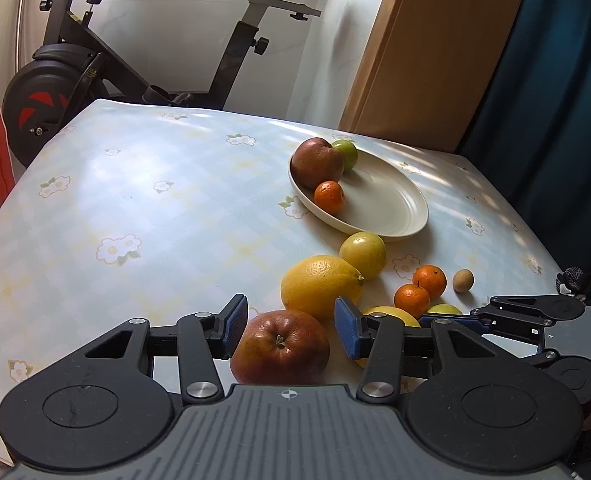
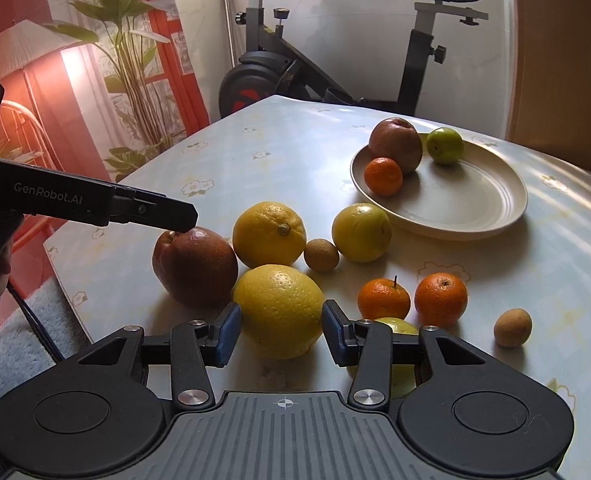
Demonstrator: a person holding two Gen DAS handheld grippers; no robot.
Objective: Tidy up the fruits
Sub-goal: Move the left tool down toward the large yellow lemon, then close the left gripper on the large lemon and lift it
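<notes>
A red apple [image 1: 281, 348] rests on the flowered tablecloth, and my left gripper [image 1: 291, 320] is shut on it, one blue pad at each side. The right wrist view shows that gripper's finger [image 2: 175, 216] over the same apple [image 2: 195, 266]. My right gripper [image 2: 281, 312] is shut on a big yellow lemon [image 2: 279, 312], which also sits on the table. A cream plate [image 2: 475, 200] farther back holds another red apple [image 2: 395, 144], a green fruit [image 2: 445, 146] and a mandarin [image 2: 383, 176].
Loose on the table lie a second lemon [image 2: 269, 234], a yellow-green fruit [image 2: 361, 232], two mandarins [image 2: 383, 298] [image 2: 441, 294] and two small brown fruits [image 2: 321, 254] [image 2: 513, 328]. Another pale green fruit [image 2: 399, 326] hides under my right finger. An exercise bike [image 1: 75, 64] stands behind the table.
</notes>
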